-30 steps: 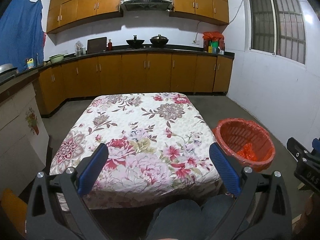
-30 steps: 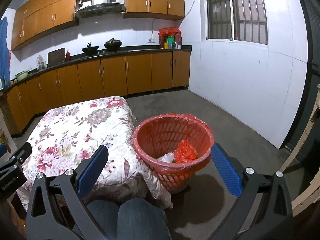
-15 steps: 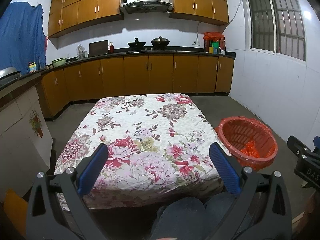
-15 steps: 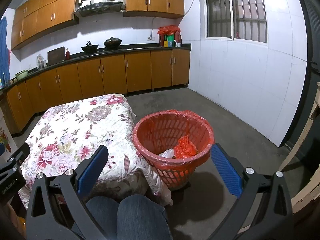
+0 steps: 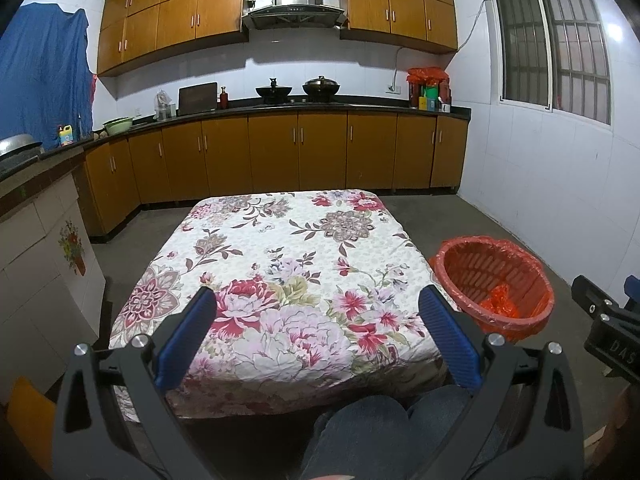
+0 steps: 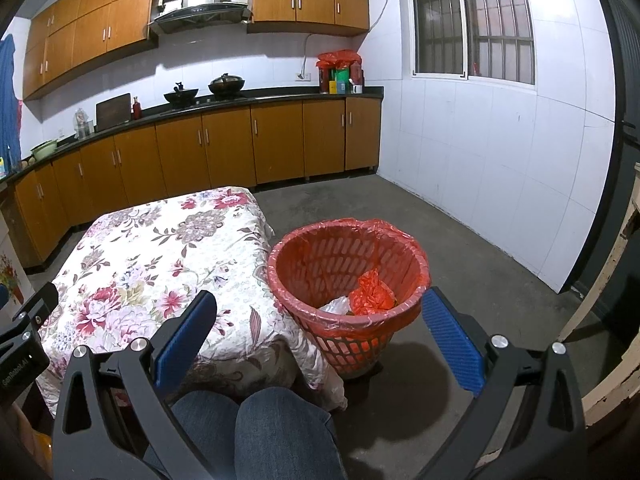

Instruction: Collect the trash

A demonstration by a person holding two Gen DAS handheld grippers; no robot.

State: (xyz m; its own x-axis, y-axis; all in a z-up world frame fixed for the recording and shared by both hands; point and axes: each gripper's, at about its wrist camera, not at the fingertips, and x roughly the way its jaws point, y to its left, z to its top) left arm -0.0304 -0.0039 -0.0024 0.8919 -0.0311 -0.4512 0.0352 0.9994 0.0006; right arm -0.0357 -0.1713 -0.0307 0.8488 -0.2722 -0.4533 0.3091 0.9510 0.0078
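- one red waste basket lined with a red bag
- one crumpled red bag and one clear plastic scrap inside it
- one floral-clothed table
- two woks on the stove
- two grippers, left gripper and right gripper
- one green basin

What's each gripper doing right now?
Left gripper: open, empty, above the table.
Right gripper: open, empty, facing the bin.
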